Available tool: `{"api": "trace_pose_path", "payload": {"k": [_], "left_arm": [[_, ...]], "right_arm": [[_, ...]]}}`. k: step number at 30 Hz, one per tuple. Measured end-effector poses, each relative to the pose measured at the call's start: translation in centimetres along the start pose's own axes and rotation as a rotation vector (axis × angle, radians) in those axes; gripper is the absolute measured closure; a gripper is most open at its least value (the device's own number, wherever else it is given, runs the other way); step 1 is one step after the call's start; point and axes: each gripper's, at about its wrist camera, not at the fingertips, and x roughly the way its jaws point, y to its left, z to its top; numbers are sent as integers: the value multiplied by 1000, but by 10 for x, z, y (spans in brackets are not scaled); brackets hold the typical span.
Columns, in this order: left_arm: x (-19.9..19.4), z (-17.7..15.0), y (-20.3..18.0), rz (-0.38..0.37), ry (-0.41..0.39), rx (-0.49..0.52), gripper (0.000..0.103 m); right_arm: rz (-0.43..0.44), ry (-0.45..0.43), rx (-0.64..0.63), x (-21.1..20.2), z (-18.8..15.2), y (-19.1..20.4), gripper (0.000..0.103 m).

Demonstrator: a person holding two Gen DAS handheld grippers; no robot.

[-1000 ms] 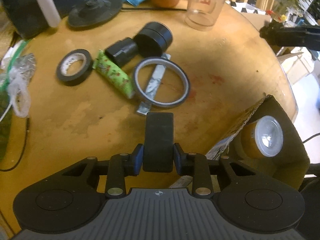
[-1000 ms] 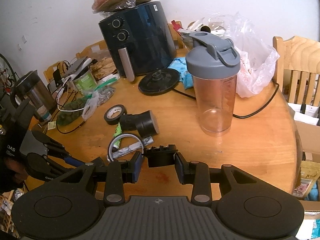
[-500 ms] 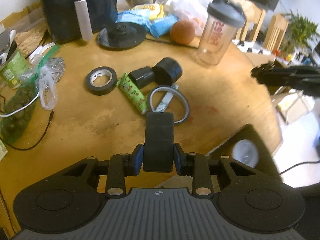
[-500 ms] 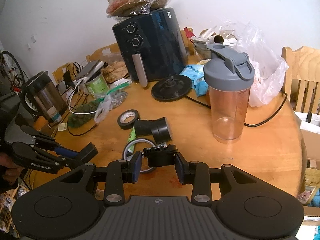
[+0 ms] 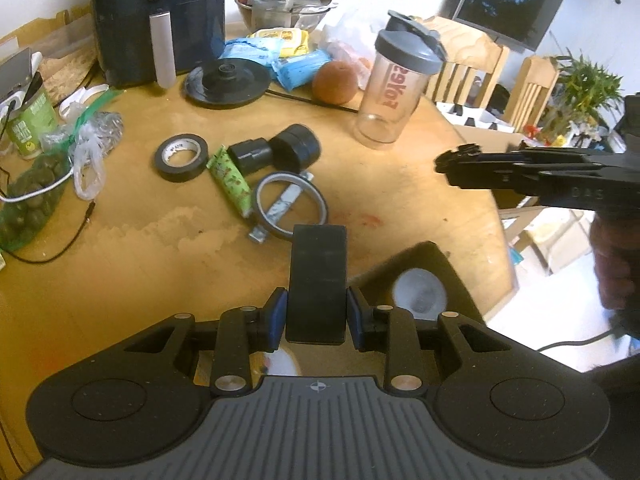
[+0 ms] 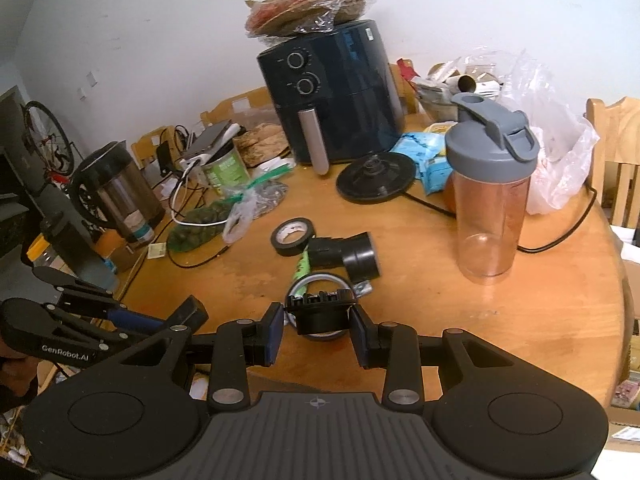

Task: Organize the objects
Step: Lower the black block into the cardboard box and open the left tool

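2 claws clamped — left claw [image 5: 316, 312] on black block [image 5: 318, 280], right claw [image 6: 318, 330] on ribbed black part [image 6: 320, 312] — above cluttered round wooden table [image 6: 520, 320].

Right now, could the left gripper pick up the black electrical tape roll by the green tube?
Probably not yet. The left gripper is shut on a flat black block, so its fingers are occupied. The path to the electrical tape roll looks clear otherwise.

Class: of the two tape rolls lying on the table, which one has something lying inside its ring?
The thin grey-rimmed tape ring: a foil-wrapped stick crosses its opening. The thicker black tape roll shows only table inside.
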Motion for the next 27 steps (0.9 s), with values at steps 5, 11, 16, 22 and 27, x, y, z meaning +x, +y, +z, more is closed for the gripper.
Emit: {"api": "trace_pose_path", "payload": {"k": [5, 11, 16, 22, 27], "left_arm": [[-3, -14, -7, -30, 5, -11, 72], [-2, -33, -14, -61, 26, -21, 72], [0, -48, -17, -74, 48, -30, 72], [1, -62, -17, -86, 69, -36, 72], [0, -71, -17, -79, 75, -30, 72]], "right_arm": [[11, 4, -3, -3, -4, 5, 65], [14, 11, -6, -7, -10, 10, 65], [14, 23, -9, -8, -16, 15, 65], [14, 32, -10, -10, -23, 21, 65], [14, 37, -13, -9, -28, 28, 65]]}}
